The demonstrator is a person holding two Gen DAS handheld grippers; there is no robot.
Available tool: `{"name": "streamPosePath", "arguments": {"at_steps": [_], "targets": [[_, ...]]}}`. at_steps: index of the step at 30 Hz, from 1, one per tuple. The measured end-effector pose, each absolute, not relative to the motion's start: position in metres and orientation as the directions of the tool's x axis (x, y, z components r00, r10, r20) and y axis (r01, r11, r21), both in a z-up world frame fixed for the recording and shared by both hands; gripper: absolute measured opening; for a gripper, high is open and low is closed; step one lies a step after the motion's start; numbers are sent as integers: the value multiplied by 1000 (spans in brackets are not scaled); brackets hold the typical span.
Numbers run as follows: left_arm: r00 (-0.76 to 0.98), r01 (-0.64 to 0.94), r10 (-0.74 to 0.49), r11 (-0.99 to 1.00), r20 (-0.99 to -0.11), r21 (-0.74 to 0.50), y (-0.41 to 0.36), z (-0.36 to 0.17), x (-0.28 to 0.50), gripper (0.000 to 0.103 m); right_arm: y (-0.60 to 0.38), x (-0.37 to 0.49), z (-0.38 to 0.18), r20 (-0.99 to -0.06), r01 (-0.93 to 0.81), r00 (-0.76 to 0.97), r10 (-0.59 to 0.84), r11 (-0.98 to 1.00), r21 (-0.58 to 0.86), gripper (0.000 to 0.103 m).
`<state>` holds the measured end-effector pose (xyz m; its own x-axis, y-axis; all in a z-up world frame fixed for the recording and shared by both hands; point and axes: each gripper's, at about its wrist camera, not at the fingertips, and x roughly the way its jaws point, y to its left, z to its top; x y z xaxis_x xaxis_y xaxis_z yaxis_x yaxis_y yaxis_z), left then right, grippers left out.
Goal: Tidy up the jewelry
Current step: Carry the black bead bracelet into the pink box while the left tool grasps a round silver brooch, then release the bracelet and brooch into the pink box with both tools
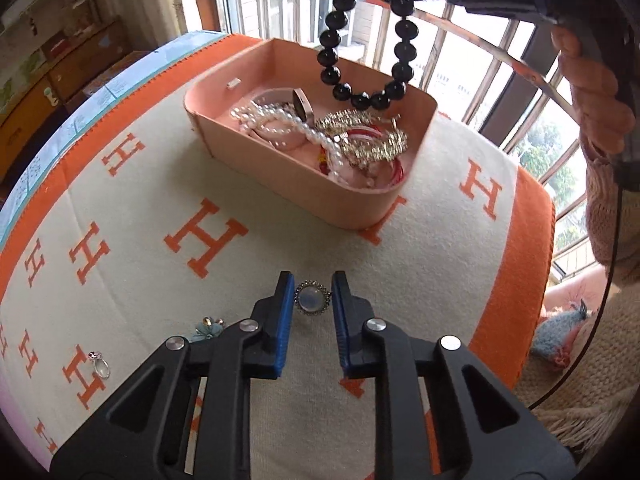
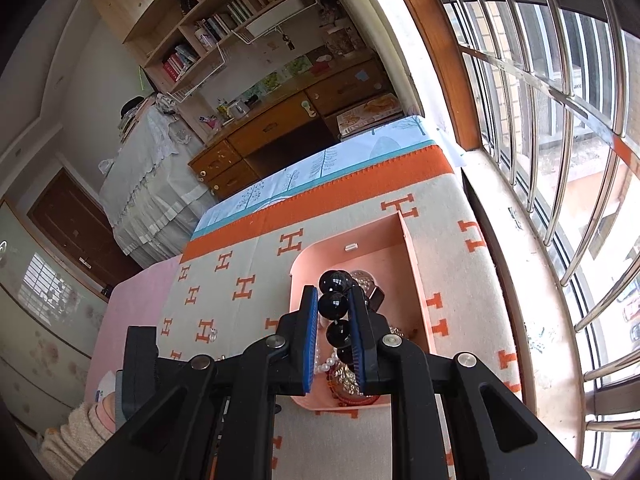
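While clamping the black beaded bracelet (image 1: 366, 46) in the right gripper (image 2: 335, 306) above the pink jewelry box (image 1: 384, 208), ready to drop in, closing the left gripper (image 1: 312, 300) round a pale oval-stone ring (image 1: 312, 298) (contact unclear) near the blanket's (image 1: 152, 272) front edge.

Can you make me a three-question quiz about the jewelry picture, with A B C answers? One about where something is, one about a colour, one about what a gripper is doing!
1. Where is the big round ring?
A. in the pink box
B. on the blanket, between the left hand-held gripper's fingers
C. on the windowsill

2. What colour are the bracelet beads?
A. black
B. white
C. red

3. The right hand-held gripper is:
A. empty
B. pinching the bracelet above the pink box
C. holding a ring

Answers: B, the ring lies between the blue pads; A, the beads are shiny black; B, a bead sits between its pads.
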<state>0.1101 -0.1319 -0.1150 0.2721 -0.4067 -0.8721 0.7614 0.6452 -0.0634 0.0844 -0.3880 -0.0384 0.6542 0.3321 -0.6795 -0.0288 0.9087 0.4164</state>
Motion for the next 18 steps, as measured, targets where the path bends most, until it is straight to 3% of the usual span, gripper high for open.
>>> {"name": "streamPosePath", "arguments": {"at_steps": [9, 15, 18], "targets": [[409, 674, -441, 736, -799, -62, -149, -43, 134, 17, -359, 128, -39, -694, 37, 713, 100, 983, 179, 14], [397, 584, -380, 807, -836, -90, -175, -48, 178, 17, -354, 166, -77, -751, 20, 617, 233, 950, 311, 18], [379, 552, -363, 827, -851, -106, -185, -59, 192, 17, -365, 164, -82, -724, 43, 639, 260, 928, 371, 33]]}}
